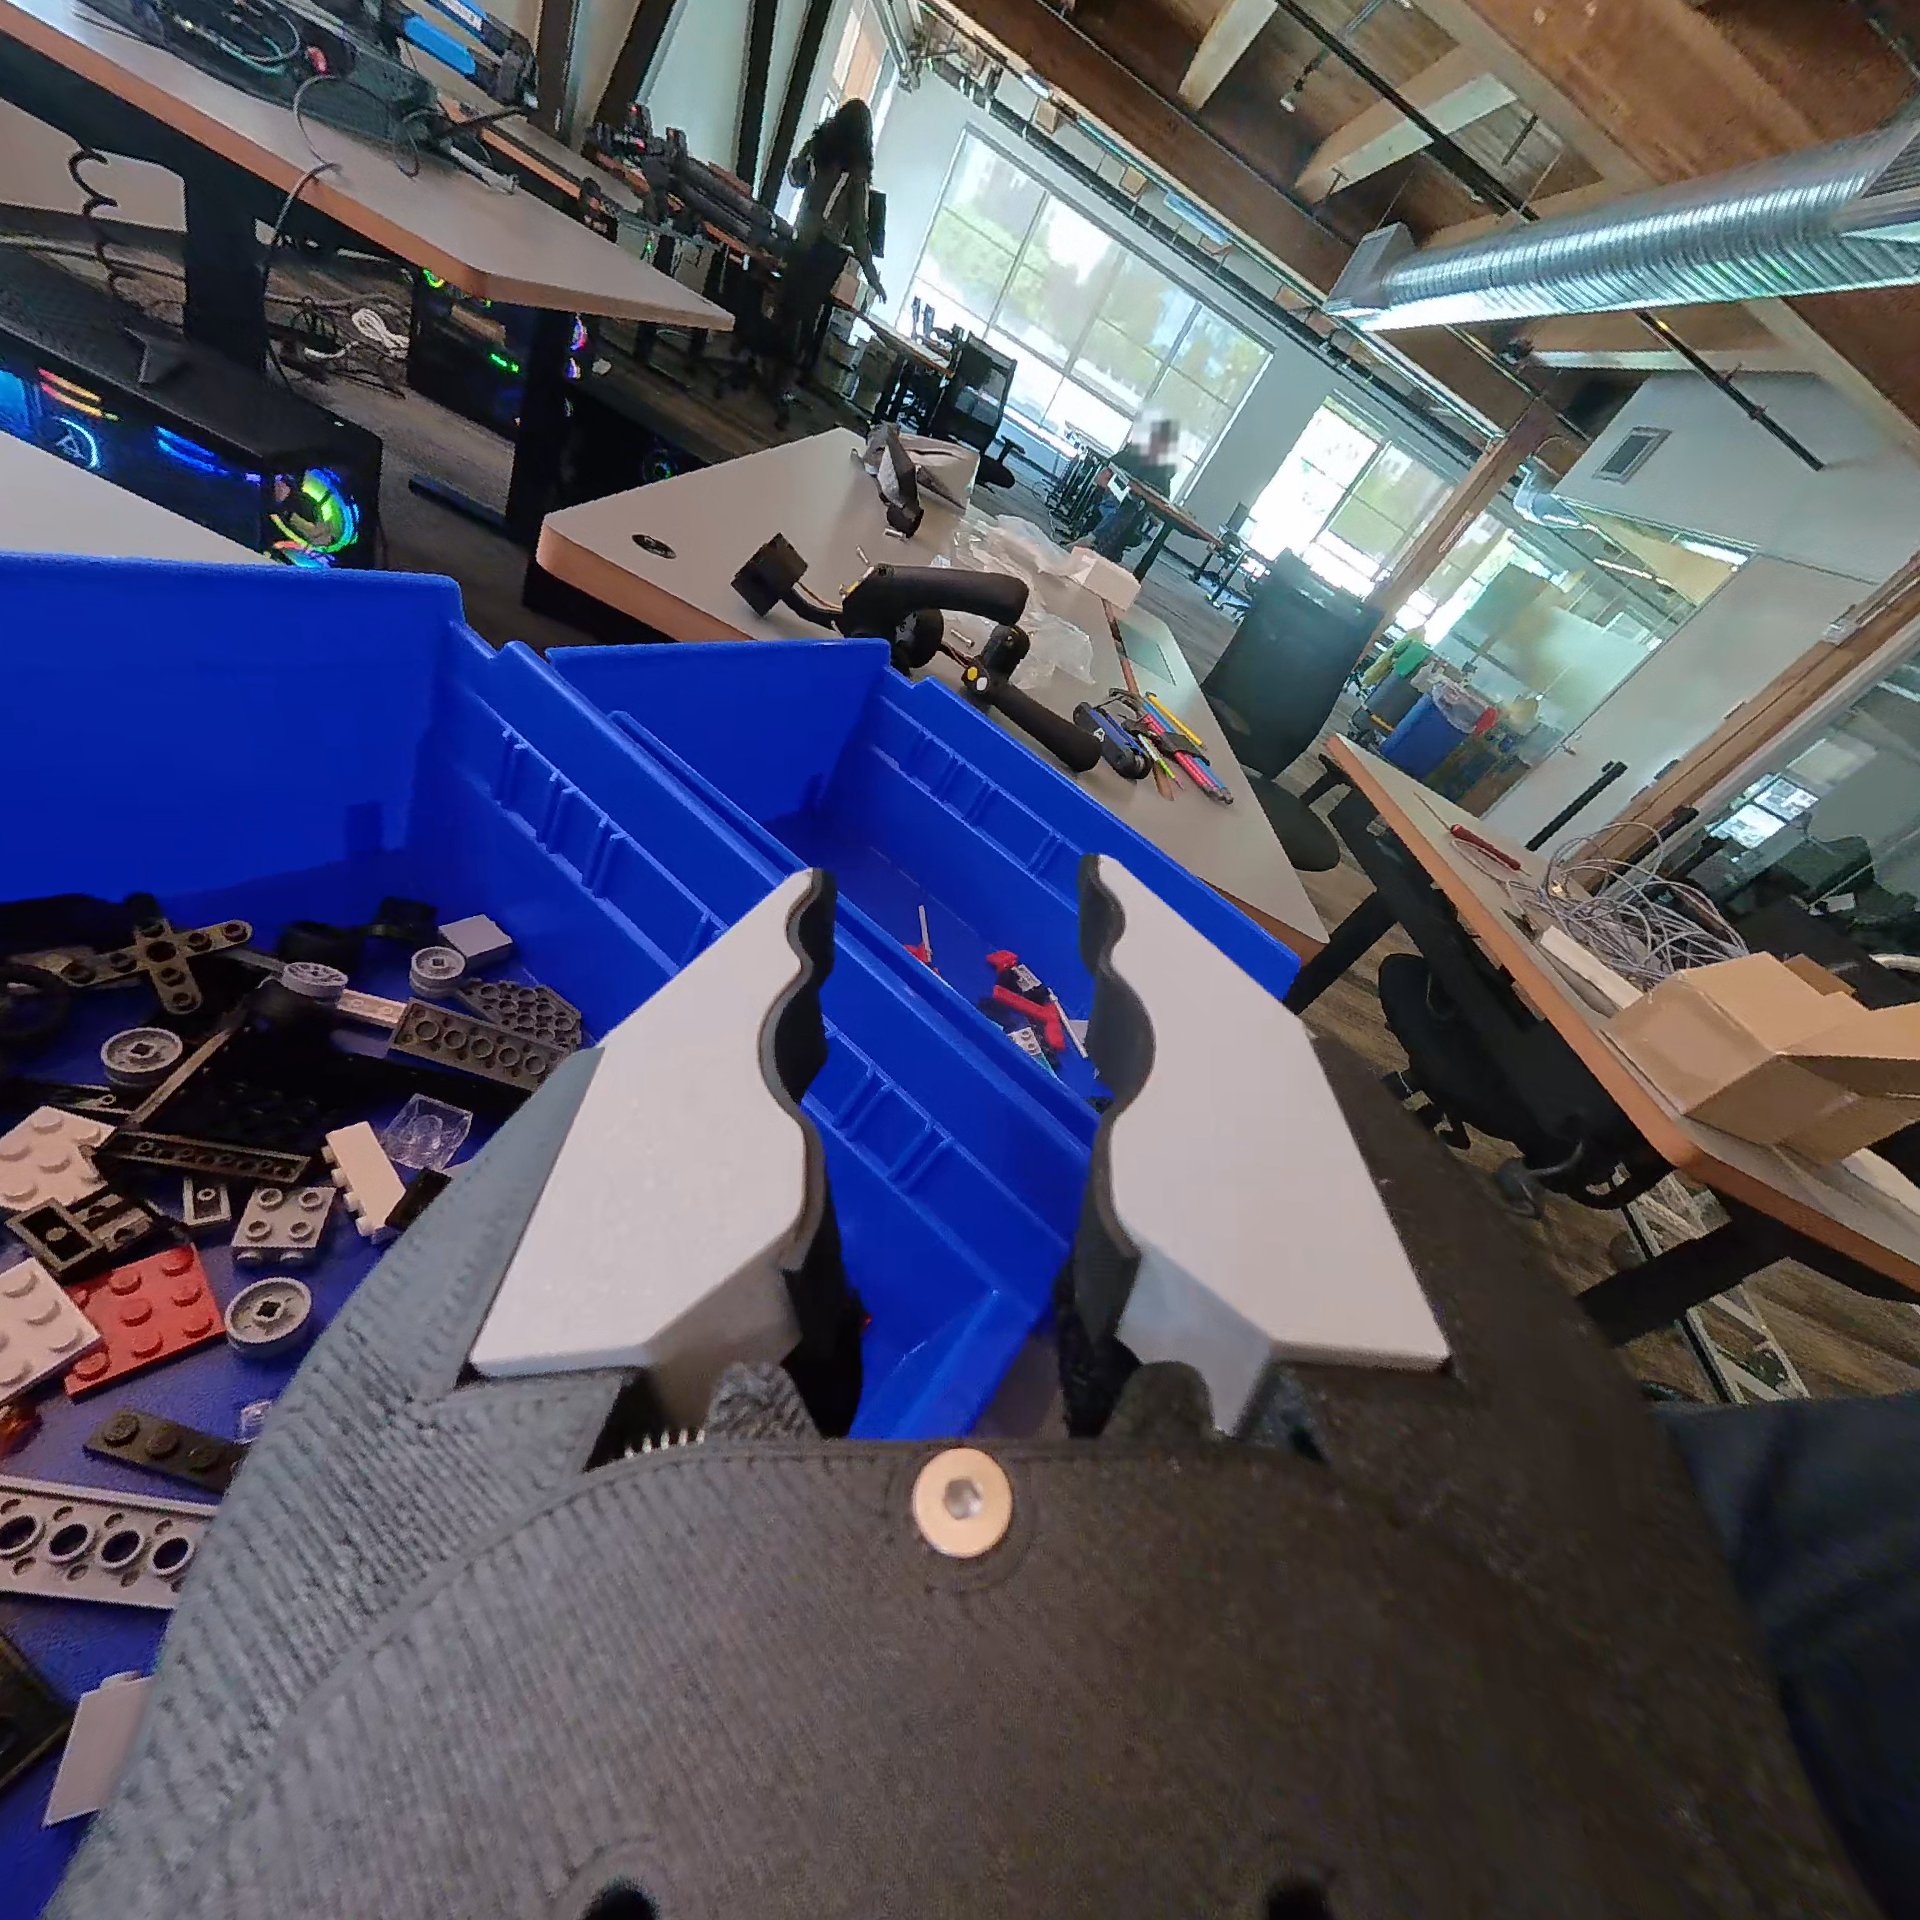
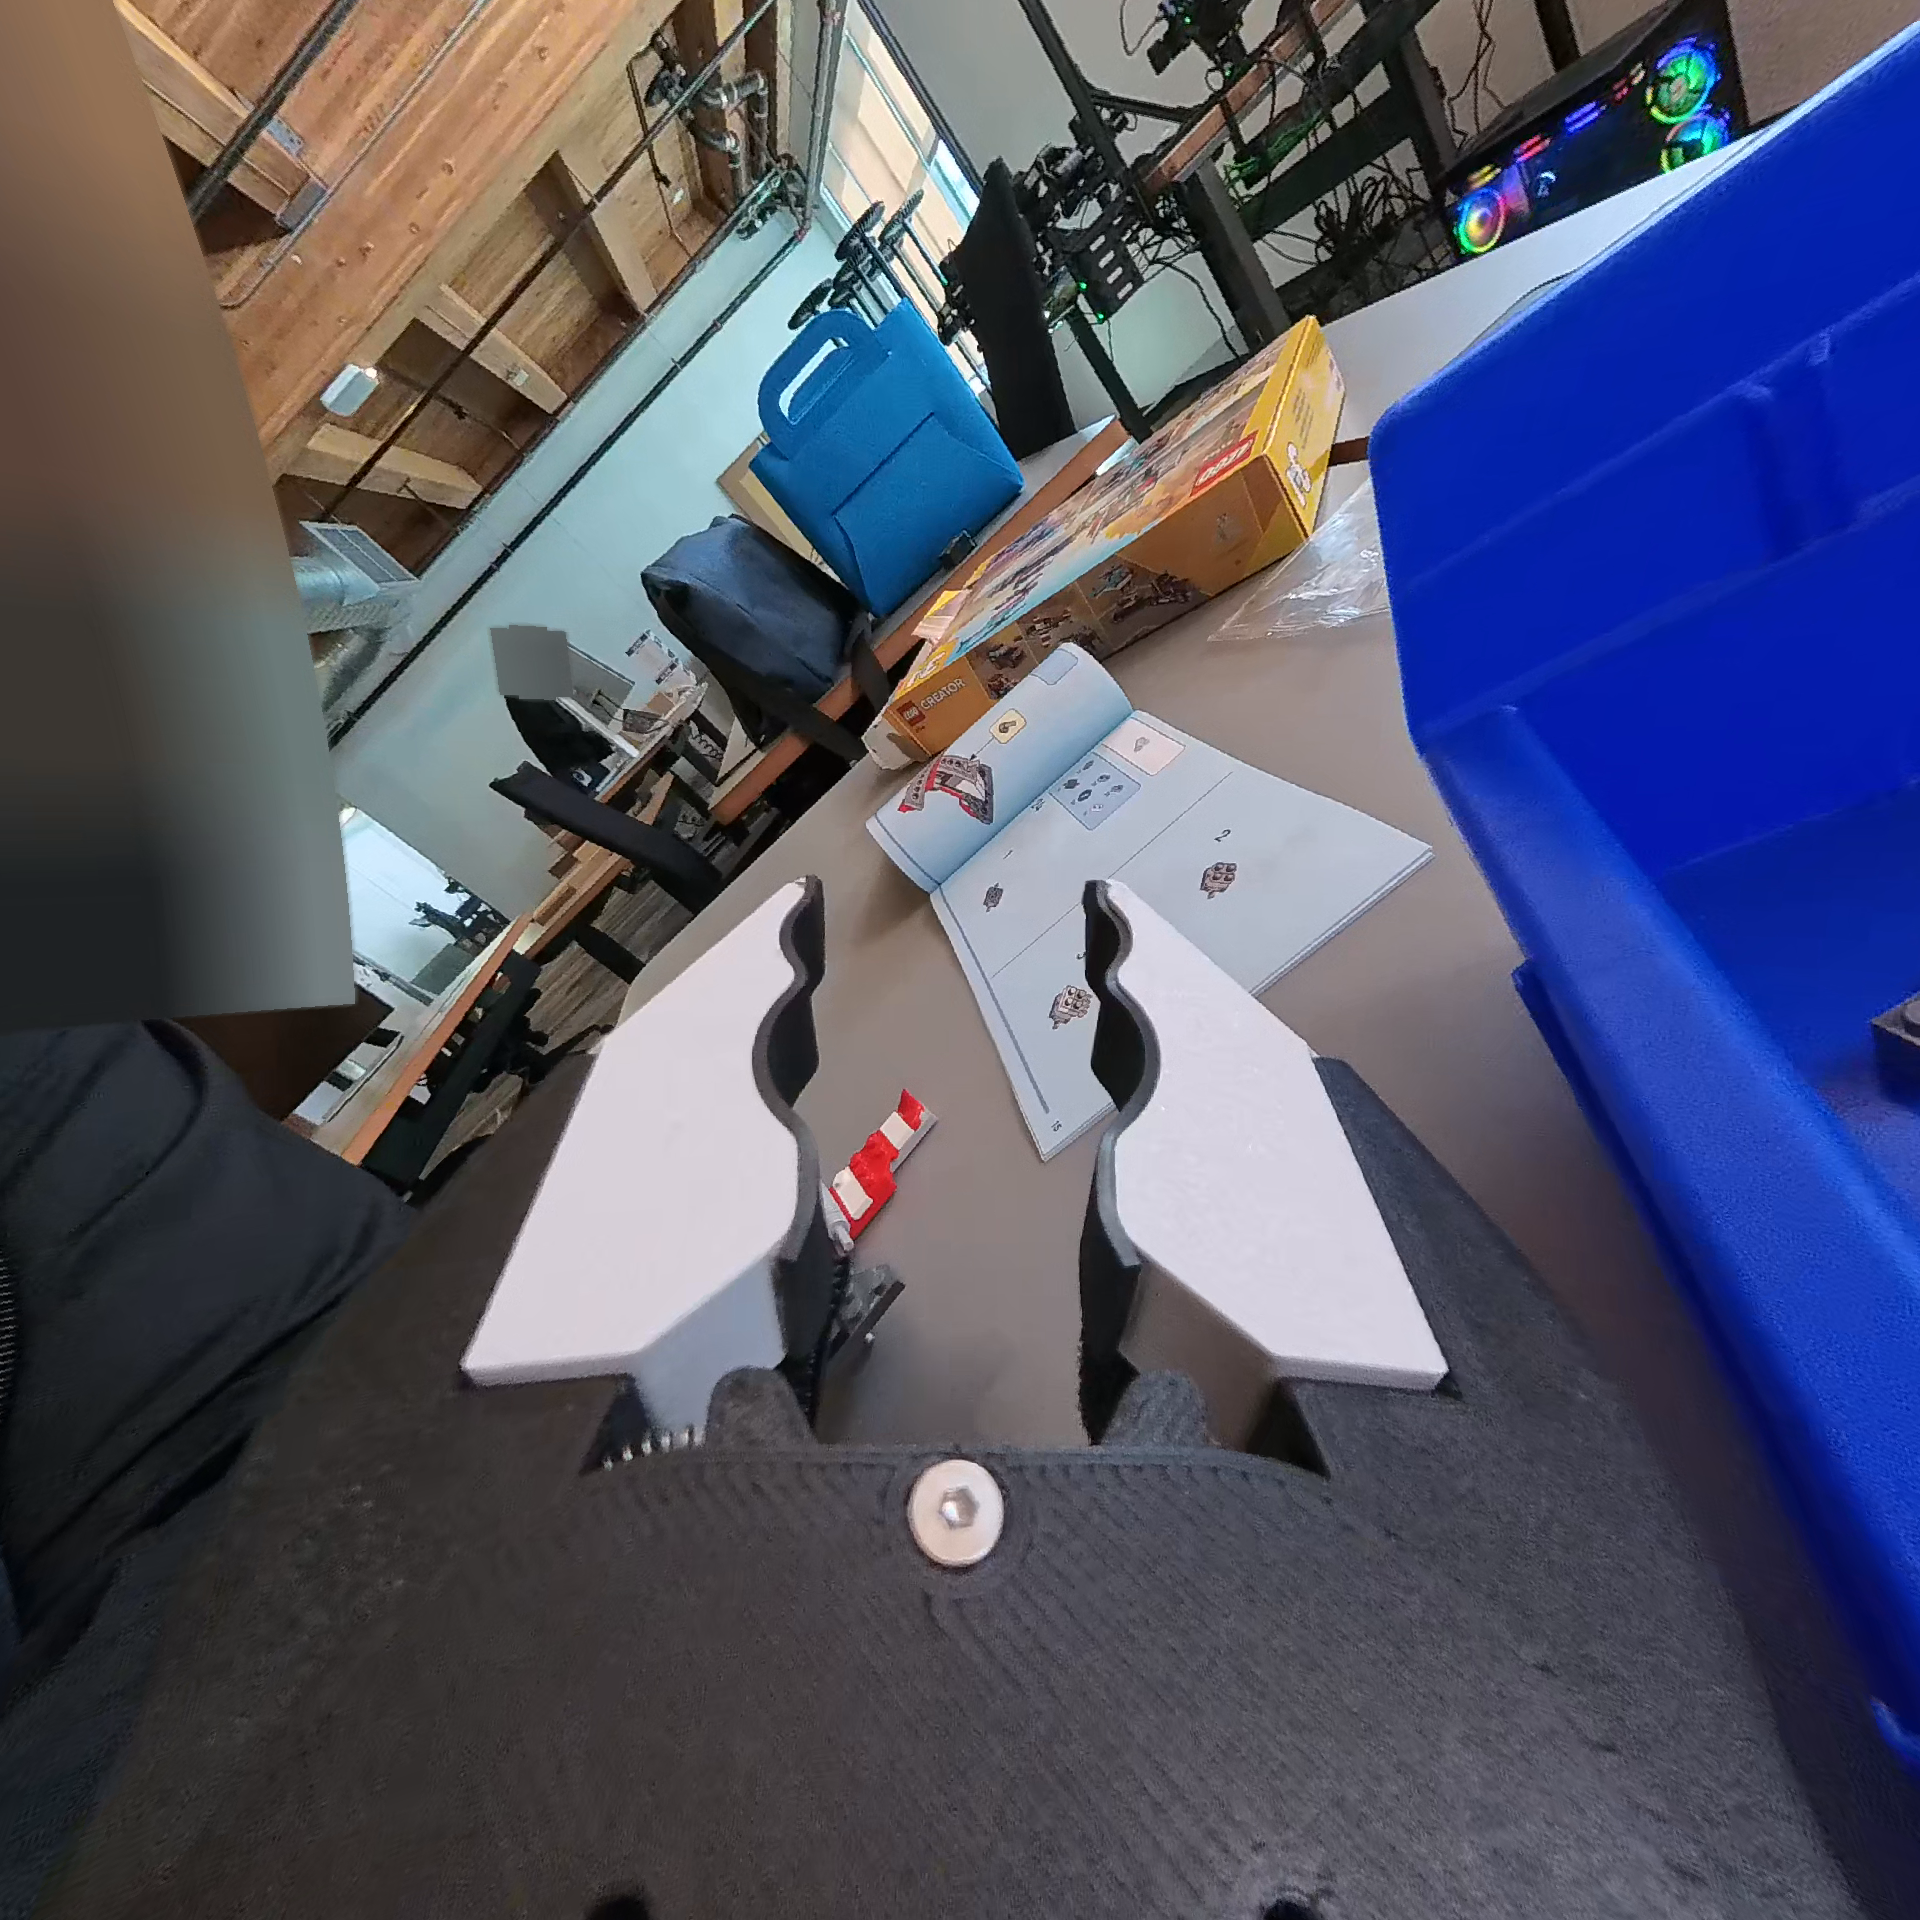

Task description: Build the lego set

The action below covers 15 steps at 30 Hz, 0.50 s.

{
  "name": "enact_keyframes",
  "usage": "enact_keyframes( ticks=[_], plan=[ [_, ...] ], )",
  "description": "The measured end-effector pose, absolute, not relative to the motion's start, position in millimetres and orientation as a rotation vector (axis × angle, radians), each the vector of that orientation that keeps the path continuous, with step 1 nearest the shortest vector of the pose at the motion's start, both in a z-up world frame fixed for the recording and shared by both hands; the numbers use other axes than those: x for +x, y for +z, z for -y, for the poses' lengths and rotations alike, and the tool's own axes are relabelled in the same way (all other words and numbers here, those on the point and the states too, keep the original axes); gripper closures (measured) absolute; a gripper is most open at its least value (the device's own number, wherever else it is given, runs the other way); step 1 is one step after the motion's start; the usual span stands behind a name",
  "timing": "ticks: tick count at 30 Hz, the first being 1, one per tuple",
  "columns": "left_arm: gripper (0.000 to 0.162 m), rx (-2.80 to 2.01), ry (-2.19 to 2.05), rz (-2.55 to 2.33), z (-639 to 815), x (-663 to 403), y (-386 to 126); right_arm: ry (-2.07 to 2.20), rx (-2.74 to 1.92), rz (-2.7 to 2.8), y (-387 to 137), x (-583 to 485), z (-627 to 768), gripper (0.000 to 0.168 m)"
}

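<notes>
My left gripper is open and empty, held above two blue bins. The big blue bin at the left holds several loose black, grey, white and red lego pieces. The second blue bin ahead holds a few small red pieces. My right gripper is open and empty above a grey table. A small red-and-white lego assembly lies on the table between its fingers, beside the left finger. An open instruction booklet lies just beyond the fingertips.
A yellow lego box lies past the booklet, with a clear plastic bag beside it. A blue bin wall rises close on the right of my right gripper. A blue felt bag stands farther back. Other desks with tools stand behind the bins. There is about 40 centimetres between the tips of the two grippers.
</notes>
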State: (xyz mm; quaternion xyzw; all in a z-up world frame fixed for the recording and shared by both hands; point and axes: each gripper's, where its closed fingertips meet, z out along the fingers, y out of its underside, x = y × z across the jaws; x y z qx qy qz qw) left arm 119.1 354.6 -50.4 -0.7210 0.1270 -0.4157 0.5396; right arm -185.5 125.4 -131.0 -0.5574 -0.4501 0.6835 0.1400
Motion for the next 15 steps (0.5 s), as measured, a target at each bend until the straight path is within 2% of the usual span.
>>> enact_keyframes(
  ticks=[15],
  plan=[
    [0.115,-1.764,-0.964,-0.296,-358.5,119.6,-60.1,1.991,-1.61,1.3,-130.7,-184.3,-124.7,0.118]
  ],
)
